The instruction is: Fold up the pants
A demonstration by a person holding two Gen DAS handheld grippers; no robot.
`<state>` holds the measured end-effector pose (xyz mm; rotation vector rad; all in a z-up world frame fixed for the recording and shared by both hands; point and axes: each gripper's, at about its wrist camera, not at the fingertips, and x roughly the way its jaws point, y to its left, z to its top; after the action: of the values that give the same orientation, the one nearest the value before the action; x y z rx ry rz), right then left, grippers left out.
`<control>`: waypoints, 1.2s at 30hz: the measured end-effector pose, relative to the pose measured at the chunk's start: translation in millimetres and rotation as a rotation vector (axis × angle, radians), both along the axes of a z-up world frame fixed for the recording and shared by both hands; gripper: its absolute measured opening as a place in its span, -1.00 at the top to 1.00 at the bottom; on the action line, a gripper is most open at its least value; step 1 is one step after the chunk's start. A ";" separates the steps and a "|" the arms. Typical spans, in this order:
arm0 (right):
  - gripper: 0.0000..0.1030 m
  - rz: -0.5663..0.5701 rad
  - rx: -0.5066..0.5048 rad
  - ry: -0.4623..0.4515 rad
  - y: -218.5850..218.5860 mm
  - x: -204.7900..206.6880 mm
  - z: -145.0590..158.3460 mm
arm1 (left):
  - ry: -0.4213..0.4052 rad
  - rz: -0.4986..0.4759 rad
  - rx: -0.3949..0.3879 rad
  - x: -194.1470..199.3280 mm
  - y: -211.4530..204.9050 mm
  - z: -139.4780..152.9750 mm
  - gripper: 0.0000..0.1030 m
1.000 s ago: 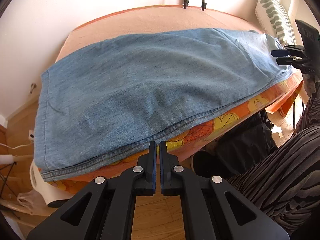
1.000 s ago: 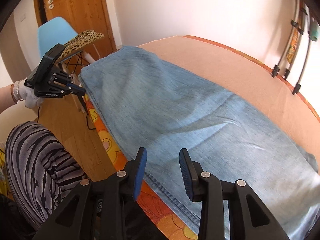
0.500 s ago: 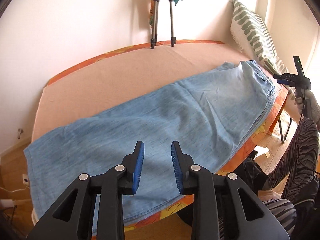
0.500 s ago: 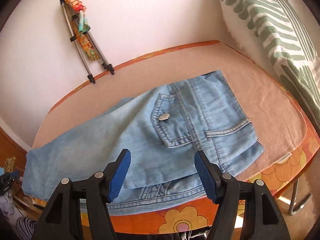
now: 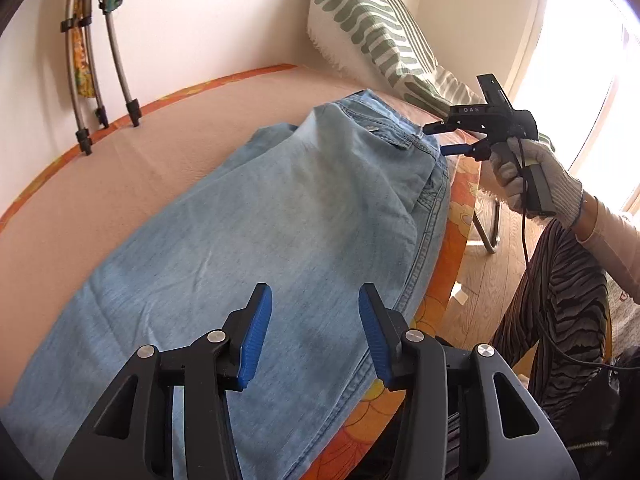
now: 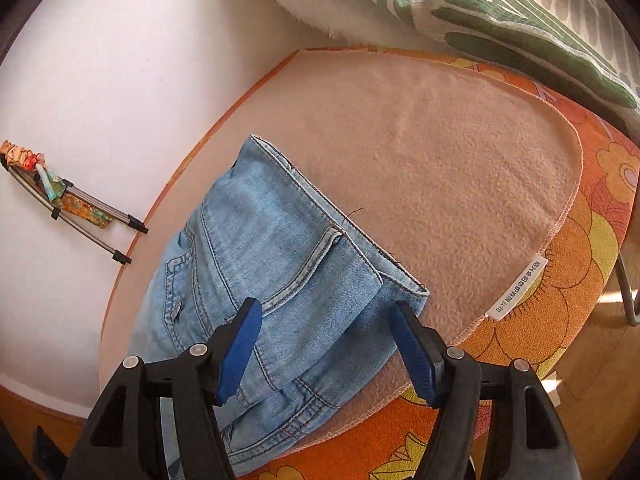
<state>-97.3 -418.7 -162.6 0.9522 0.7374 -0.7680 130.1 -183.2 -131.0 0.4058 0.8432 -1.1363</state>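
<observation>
The jeans [image 5: 256, 216] lie folded lengthwise on the pink blanket [image 6: 460, 152] over the worktop, waistband [image 6: 340, 224] toward the striped pillow [image 5: 372, 32], one long edge close to the worktop's near edge. The left tongs [image 5: 314, 328] hang spread over the leg part; their jaws have just been opening and nothing is between them. The right tongs [image 6: 326, 354] stand spread above the waist corner, also just opened, not pinching cloth.

Risk, as I judge it: a pinch at the waist corner may catch only the top layer, so the layers slide apart; the near edge could also slip off the side. The hem end is cut off behind the left tongs, and how many layers lie stacked cannot be told.
</observation>
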 end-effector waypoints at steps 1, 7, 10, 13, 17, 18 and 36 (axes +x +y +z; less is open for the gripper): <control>-0.36 -0.003 0.000 -0.006 -1.1 0.7 -0.1 | 0.000 -0.027 0.002 -5.2 -12.8 -2.8 0.14; -0.17 -0.043 0.022 -0.052 -10.5 0.0 -4.6 | -0.035 -0.160 0.028 -36.3 -70.9 -16.2 0.13; 0.11 -0.060 0.028 -0.062 -13.9 -0.4 -6.8 | -0.101 -0.192 0.085 -46.8 -87.6 -25.5 0.12; 0.68 -0.060 0.051 -0.093 -17.7 -4.8 -8.4 | -0.109 -0.165 0.115 -41.7 -94.1 -33.5 0.13; 0.94 -0.040 0.031 -0.106 -15.8 -5.5 0.5 | -0.087 -0.147 0.084 -33.9 -90.4 -31.0 0.78; 0.94 -0.028 0.015 -0.100 -14.2 -3.6 4.4 | -0.087 -0.141 0.077 -32.6 -88.1 -28.7 0.81; 0.99 0.011 -0.115 0.094 0.0 -28.0 19.9 | 0.009 -0.256 0.068 -60.9 -89.5 -28.9 0.91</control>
<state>-125.3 -418.7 -142.7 0.8117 0.7709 -0.8408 69.3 -272.7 -159.9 0.5778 0.8564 -1.3480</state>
